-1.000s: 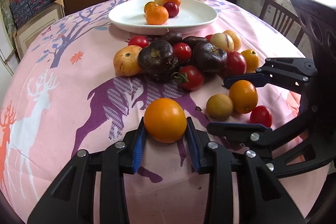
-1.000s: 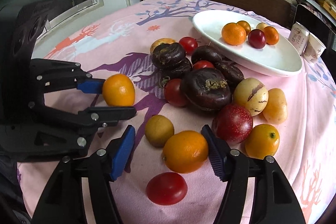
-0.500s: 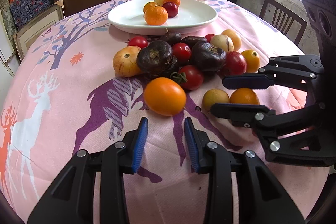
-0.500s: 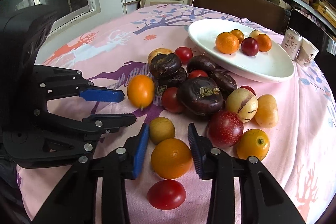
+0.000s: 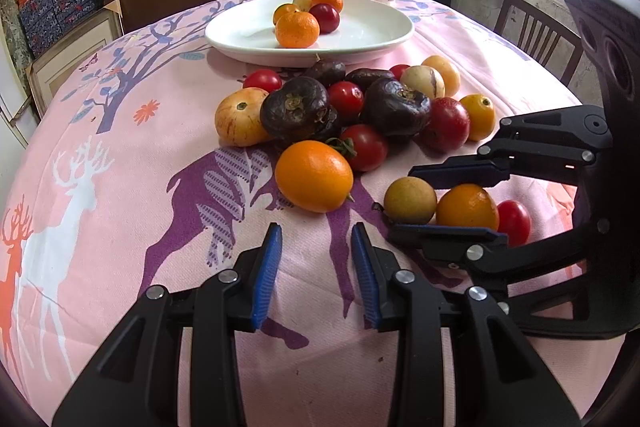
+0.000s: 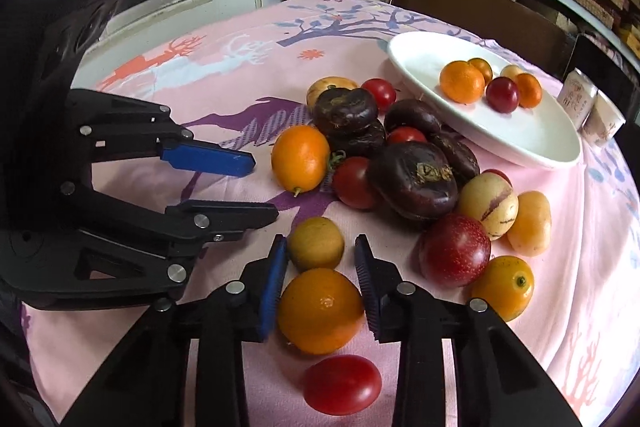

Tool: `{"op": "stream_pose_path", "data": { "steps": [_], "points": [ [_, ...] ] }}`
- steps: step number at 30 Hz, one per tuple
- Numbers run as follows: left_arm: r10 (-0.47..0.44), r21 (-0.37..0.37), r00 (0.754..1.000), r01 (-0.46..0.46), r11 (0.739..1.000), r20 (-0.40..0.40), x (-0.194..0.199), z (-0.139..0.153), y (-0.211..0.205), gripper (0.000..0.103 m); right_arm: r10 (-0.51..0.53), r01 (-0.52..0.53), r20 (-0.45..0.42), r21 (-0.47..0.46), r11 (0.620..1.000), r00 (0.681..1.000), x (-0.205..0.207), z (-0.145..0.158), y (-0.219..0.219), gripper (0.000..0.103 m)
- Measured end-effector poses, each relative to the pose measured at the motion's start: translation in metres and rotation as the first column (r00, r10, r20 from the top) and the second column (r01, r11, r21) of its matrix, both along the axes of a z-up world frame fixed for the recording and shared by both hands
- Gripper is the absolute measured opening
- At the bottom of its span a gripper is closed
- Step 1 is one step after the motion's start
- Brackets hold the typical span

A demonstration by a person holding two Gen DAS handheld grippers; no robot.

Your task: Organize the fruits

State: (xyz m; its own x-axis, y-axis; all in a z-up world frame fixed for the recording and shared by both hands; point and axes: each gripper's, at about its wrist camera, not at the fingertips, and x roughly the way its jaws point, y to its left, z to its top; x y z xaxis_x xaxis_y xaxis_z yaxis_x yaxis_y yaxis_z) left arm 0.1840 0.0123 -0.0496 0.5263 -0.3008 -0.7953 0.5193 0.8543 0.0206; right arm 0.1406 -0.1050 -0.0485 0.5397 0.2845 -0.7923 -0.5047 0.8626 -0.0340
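The table [image 5: 120, 155] carries a white plate [image 5: 360, 39] with a few fruits and a loose pile before it. The right tool [image 6: 320, 277], whose jaws have just been closing, now grips an orange fruit [image 6: 320, 309] near the pile's front edge. The left tool [image 5: 316, 261] stands narrow and empty, just short of another orange fruit [image 5: 314, 175]. The pick-up step seems in hand; next likely calls for lifting towards the plate

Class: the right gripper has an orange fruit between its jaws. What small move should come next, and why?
Probably lift the right gripper straight up a little. Its jaws have just been closing and press both sides of the orange fruit, which lies close to a red tomato and a yellowish fruit; rising first should avoid knocking them before heading to the white plate.
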Motion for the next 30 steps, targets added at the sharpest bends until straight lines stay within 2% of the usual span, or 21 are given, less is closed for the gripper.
{"op": "stream_pose_path", "data": {
  "steps": [3,8,13,20,22,23,25,27,30],
  "points": [
    [0.0,0.001,1.0,0.0,1.0,0.0,0.0,0.0,0.0,0.035,-0.013,0.014,-0.015,0.036,0.999,1.0,0.001,0.001,-0.004,0.035],
    [0.0,0.001,1.0,0.0,1.0,0.001,0.0,0.0,0.0,0.035,-0.014,0.01,0.056,0.069,0.998,0.998,-0.01,0.014,-0.011,0.035],
    [0.0,0.001,1.0,0.0,1.0,0.001,0.0,0.0,0.0,0.035,-0.045,0.04,0.045,0.106,0.994,0.998,-0.012,0.013,-0.023,0.035],
    [0.0,-0.003,1.0,0.0,1.0,-0.002,0.0,0.0,0.0,0.036,-0.03,0.026,0.038,0.096,0.995,0.999,-0.006,0.016,-0.022,0.035],
    [0.0,-0.002,1.0,0.0,1.0,-0.002,0.0,0.0,0.0,0.036,-0.056,0.051,0.043,0.095,0.994,0.998,-0.004,0.017,-0.023,0.036],
    [0.0,-0.002,1.0,0.0,1.0,-0.001,0.0,0.0,0.001,0.036,-0.06,0.057,0.031,0.096,0.994,0.998,-0.003,0.017,-0.023,0.038],
    [0.0,-0.003,1.0,0.0,1.0,-0.002,0.0,0.0,0.001,0.036,-0.061,0.06,0.003,0.119,0.991,0.998,-0.004,0.018,-0.026,0.076],
    [0.0,-0.002,1.0,0.0,1.0,-0.001,0.0,0.0,0.001,0.036,-0.078,0.074,0.029,0.118,0.99,0.997,-0.011,0.021,-0.029,0.085],
    [0.0,-0.002,1.0,0.0,1.0,-0.001,0.0,0.0,0.001,0.036,-0.109,0.101,0.104,0.078,0.992,0.989,-0.024,0.027,-0.037,0.09]
  ]
}}
